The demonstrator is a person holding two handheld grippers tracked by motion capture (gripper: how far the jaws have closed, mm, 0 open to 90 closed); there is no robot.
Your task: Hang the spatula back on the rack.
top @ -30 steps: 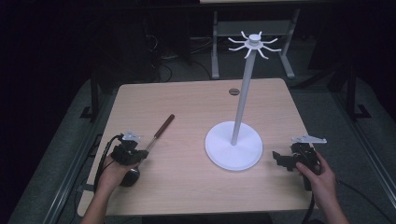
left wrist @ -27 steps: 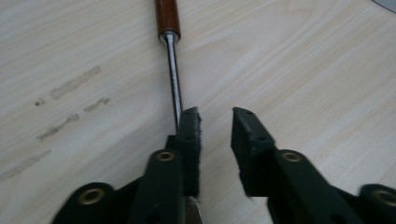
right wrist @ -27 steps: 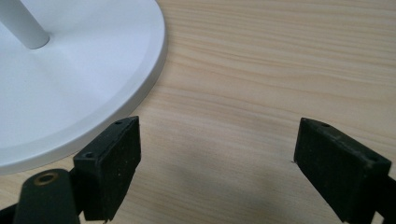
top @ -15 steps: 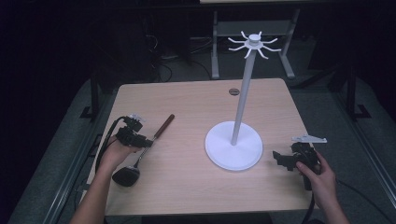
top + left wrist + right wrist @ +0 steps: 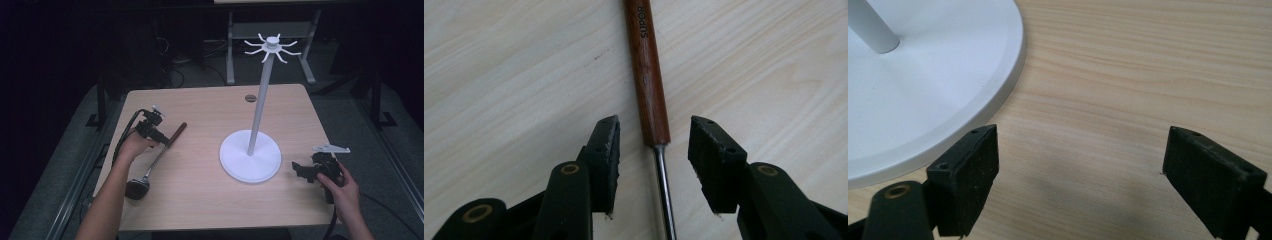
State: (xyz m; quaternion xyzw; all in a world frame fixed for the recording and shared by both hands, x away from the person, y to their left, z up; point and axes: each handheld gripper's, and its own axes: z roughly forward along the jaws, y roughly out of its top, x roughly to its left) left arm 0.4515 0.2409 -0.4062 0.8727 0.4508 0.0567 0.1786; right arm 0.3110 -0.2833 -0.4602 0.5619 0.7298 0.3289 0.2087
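Observation:
A ladle lies on the wooden table (image 5: 210, 210), its black bowl (image 5: 137, 187) toward me, a thin metal shaft (image 5: 156, 161) and a red-brown wooden handle (image 5: 177, 133) pointing away. My left gripper (image 5: 163, 141) hovers where shaft and handle meet. In the left gripper view its jaws, which have just been opening, stand on either side of the handle (image 5: 647, 75) without touching it; that gripper (image 5: 654, 137) is open. My right gripper (image 5: 299, 170) rests open beside the base of the white hook stand (image 5: 250, 162), nothing between the pads (image 5: 1083, 150). The stand's base (image 5: 923, 100) is at its left.
The stand's pole (image 5: 260, 100) rises to a crown of hooks (image 5: 272, 46). A small dark round hole (image 5: 250, 98) sits near the table's far edge. A grey metal frame (image 5: 270, 30) stands on the floor behind the table.
My left hand has moved from the ladle's bowl end away along the shaft to the wooden handle, uncovering the bowl. The right hand has stayed put.

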